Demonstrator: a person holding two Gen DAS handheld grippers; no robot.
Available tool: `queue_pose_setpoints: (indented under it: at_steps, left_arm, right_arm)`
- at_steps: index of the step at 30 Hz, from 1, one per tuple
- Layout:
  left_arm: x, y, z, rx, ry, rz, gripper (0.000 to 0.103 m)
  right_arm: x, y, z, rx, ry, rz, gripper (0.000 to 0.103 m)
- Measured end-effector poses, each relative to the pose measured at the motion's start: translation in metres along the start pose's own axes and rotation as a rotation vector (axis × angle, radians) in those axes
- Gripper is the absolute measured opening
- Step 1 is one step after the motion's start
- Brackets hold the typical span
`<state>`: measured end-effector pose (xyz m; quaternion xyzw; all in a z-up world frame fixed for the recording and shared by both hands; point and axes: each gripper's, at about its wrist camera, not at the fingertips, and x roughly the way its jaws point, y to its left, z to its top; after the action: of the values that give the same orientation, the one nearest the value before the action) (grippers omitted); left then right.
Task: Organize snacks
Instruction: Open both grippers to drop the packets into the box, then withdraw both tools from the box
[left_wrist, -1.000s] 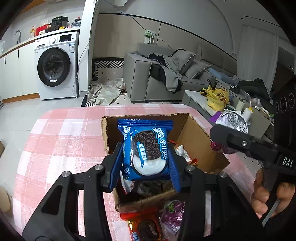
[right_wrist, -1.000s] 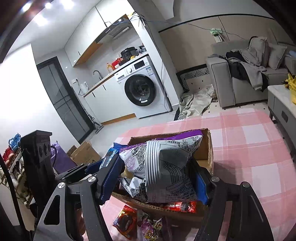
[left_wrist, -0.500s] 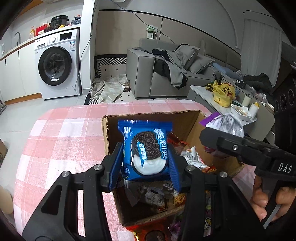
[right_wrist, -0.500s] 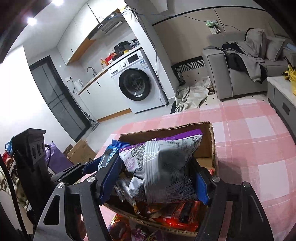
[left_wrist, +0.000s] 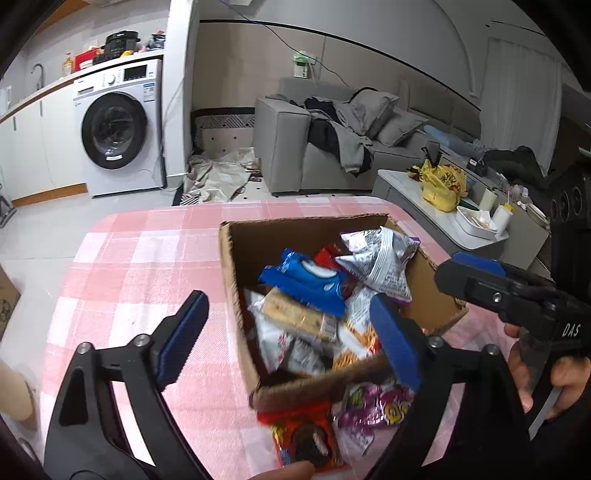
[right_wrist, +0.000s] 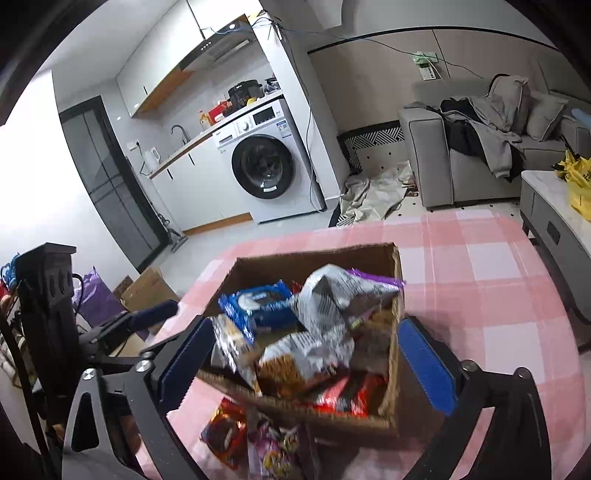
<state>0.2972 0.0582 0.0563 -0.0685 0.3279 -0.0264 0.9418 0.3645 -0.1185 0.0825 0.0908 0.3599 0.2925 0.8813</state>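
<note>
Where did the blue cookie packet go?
The blue cookie packet lies inside the brown cardboard box on top of the other snacks, just left of the crinkled silver bag in both wrist views.

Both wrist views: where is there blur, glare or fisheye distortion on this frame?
Left wrist view: the near rim of the cardboard box smears with motion blur, while the washing machine stays sharp; straight walls bow and the corners are black. Right wrist view: the silver snack bag and the packets below it are streaked, and the left side of the picture is washed out white.
</note>
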Motion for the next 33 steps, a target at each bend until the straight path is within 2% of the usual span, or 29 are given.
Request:
queue_pose_setpoints:
  at_steps: [2,14,24,33]
  left_arm:
    - [-0.012,0.003,-0.006,-0.011,-0.007,0.005,0.102]
    - [-0.065,0.029,-0.037,-0.058,-0.011,0.059,0.102]
    - [-0.072,0.043,-0.055,-0.114,-0.004,0.068,0.102]
    - [-0.061,0.039,-0.07,-0.104,0.035,0.086,0.102]
  right_arm:
    - [-0.007,0.0,-0.004,-0.006,0.005,-0.006,0.103]
    - [-0.029,0.003,-0.031,0.0,0.045,-0.043,0.103]
    - [-0.021,0.004,-0.059,-0.006,0.127,-0.055,0.103]
    - [-0.013,0.004,-0.073,-0.011,0.161,-0.059,0.103]
